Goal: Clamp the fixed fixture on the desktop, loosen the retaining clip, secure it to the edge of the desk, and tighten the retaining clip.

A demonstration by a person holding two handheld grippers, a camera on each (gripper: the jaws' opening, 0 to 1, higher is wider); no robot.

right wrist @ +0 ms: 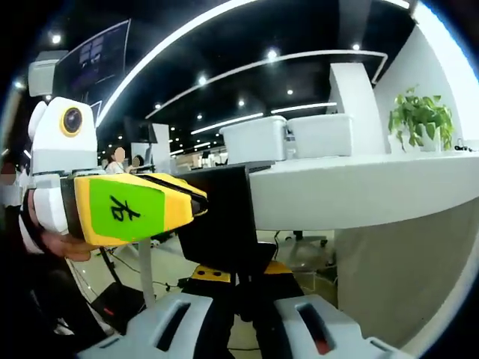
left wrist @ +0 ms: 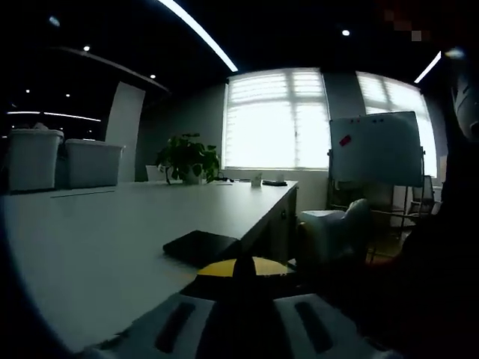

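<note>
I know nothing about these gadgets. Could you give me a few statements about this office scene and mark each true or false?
1. A potted plant stands on the desk. True.
2. Two white bins sit on the desk. True.
3. The whiteboard stands on the desk. False: it stands on the floor beside the desk, near the windows.
4. The black fixture lies in the middle of the desk. False: it is at the desk's edge.
5. The left hand-held gripper, seen in the right gripper view, bears a red label. False: the label is green, on a yellow body.
</note>
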